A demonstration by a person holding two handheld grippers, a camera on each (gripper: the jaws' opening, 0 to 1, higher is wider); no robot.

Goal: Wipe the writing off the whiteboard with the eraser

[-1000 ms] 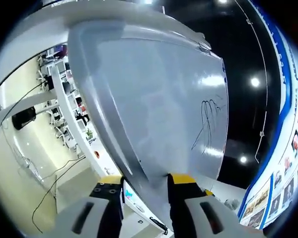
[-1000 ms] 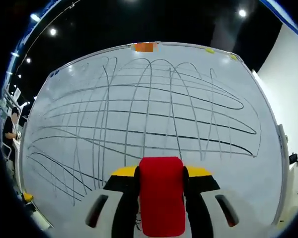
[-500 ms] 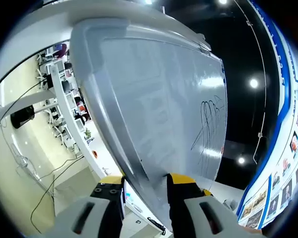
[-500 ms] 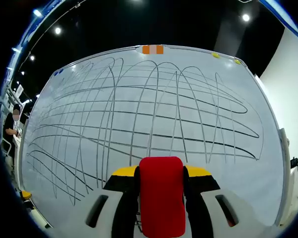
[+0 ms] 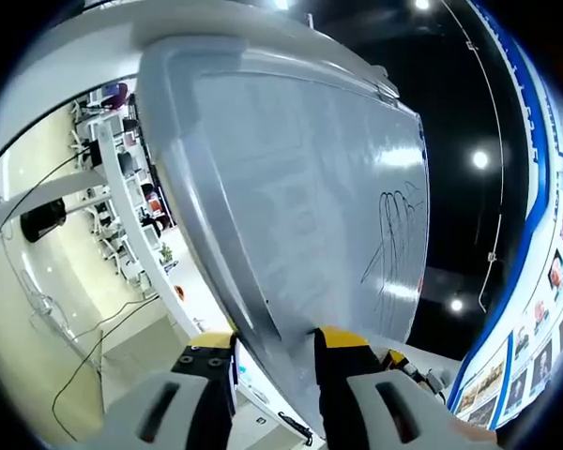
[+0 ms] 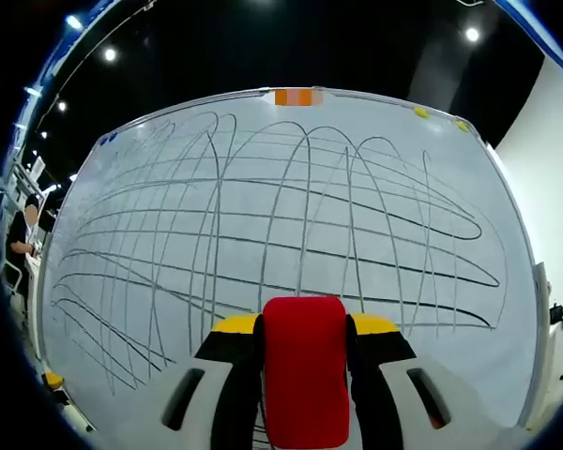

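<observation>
The right gripper clamps the red eraser just before the whiteboard, which is covered in looping black scribbles. The left gripper has its jaws spread, straddling the whiteboard's near edge.

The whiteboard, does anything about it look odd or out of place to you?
Nothing looks damaged. The whiteboard is covered with crossing loops and lines, not wiped yet. The right gripper holds the red eraser before it.
</observation>
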